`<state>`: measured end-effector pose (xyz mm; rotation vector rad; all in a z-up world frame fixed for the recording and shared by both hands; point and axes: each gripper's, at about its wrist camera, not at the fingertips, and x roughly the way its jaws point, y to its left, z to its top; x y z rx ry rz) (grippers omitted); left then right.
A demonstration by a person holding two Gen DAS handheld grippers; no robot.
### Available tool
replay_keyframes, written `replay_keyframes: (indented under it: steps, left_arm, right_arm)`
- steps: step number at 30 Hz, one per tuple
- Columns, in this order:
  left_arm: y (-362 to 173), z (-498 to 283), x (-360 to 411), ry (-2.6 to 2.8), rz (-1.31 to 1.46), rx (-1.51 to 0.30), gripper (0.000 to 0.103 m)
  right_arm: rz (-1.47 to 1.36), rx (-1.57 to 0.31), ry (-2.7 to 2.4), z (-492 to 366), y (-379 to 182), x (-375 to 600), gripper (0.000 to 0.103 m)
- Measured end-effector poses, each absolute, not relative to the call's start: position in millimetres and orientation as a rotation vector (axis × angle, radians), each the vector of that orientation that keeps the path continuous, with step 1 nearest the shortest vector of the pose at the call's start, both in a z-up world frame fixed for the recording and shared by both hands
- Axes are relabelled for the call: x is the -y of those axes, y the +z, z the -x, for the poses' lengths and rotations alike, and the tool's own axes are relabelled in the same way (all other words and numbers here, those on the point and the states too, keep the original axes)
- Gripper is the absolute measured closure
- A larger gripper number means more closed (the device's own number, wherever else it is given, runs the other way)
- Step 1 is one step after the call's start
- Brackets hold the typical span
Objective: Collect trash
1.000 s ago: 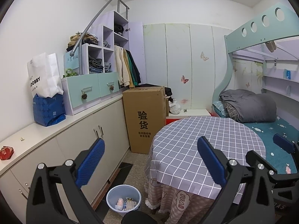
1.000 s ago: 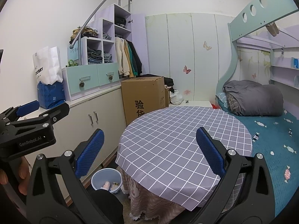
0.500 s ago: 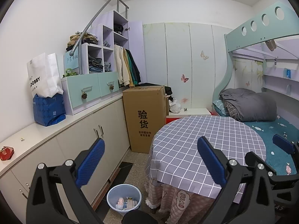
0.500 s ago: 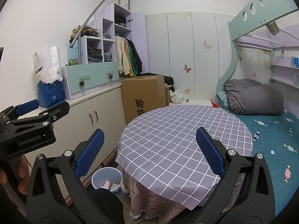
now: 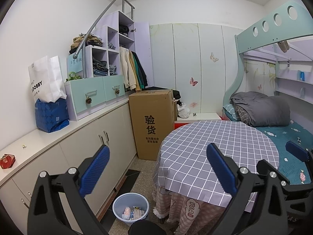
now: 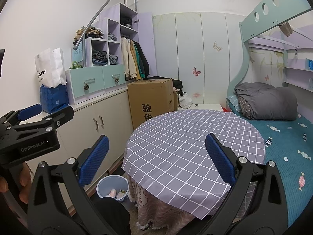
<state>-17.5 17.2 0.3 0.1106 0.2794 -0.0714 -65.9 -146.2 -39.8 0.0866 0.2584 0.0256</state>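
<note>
1. The round table [image 5: 219, 146], covered in a grey checked cloth, serves as the landmark; the bunk bed [image 5: 283, 133] runs along its far right side with a grey duvet [image 5: 262, 109] piled on it.
2. Left of the table, a long low cabinet [image 5: 78, 148] lines the wall, carrying a shelf unit [image 5: 103, 58] whose cubbies hold folded clothes.
3. Beyond the table's left edge stands a tall cardboard box [image 5: 152, 121], closed.
4. On the cabinet top sit a white paper bag [image 5: 45, 80] and a blue bag [image 5: 51, 115]; their contents cannot be seen.
5. On the floor at the table's near left foot stands a pale blue trash bin [image 5: 130, 207] holding crumpled wrappers and scraps.
6. A red wrapper [image 5: 6, 161] lies on the cabinet's near end.
7. The left gripper [image 5: 156, 166] hangs empty, fingers spread wide.
8. The right gripper [image 6: 155, 156] is likewise spread and empty above the table.
</note>
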Motion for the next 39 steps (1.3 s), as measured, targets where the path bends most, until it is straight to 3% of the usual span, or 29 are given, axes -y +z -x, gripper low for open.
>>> replay_keyframes:
  steps: [39]
  left_arm:
    - [-6.5, 16.1, -19.6, -0.074, -0.117, -0.299, 0.006]
  right_arm:
    - [-0.09, -0.265, 0.029, 68.1, -43.3, 141.1, 0.007]
